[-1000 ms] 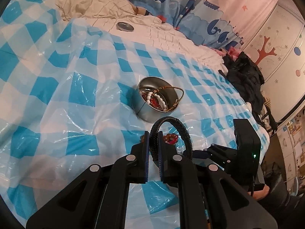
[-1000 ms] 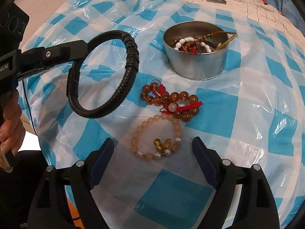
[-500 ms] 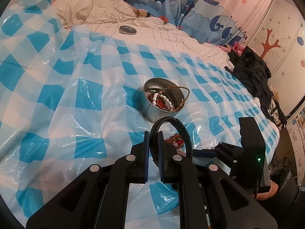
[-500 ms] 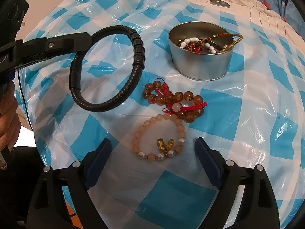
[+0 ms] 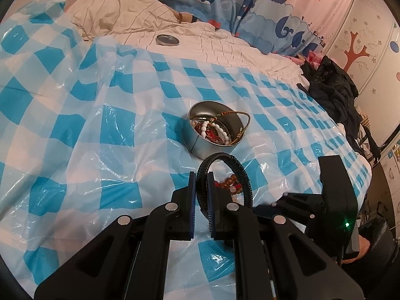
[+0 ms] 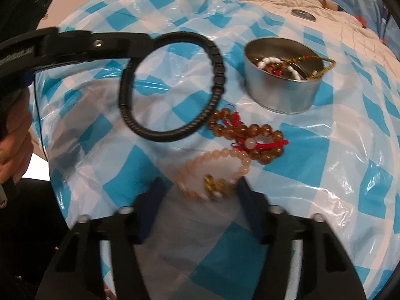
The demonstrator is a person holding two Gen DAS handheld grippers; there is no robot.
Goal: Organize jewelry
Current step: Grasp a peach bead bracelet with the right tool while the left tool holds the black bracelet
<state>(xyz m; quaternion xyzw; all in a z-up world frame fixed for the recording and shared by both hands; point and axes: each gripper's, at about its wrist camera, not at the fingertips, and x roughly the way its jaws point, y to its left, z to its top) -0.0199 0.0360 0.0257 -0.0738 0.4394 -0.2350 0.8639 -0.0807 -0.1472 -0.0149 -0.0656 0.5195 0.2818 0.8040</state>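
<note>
My left gripper (image 5: 200,175) is shut on a black braided bracelet (image 5: 226,158) and holds it in the air, short of the round metal tin (image 5: 200,147). The tin holds white beads and a gold cord. In the right wrist view the bracelet (image 6: 212,57) hangs left of the tin (image 6: 280,95). My right gripper (image 6: 197,187) is open, low over a pale pink bead bracelet (image 6: 217,155) with a gold charm. An amber bead bracelet with red cord (image 6: 247,132) lies just beyond it.
A blue and white checked plastic sheet (image 5: 100,115) covers the bed. The tin's lid (image 5: 167,40) lies on the cream bedding at the back. Dark clothes (image 5: 332,92) are piled at the right edge.
The left gripper has carried the black bracelet up and toward the tin. The right gripper has moved forward and down over the pink bracelet, its jaws somewhat narrower.
</note>
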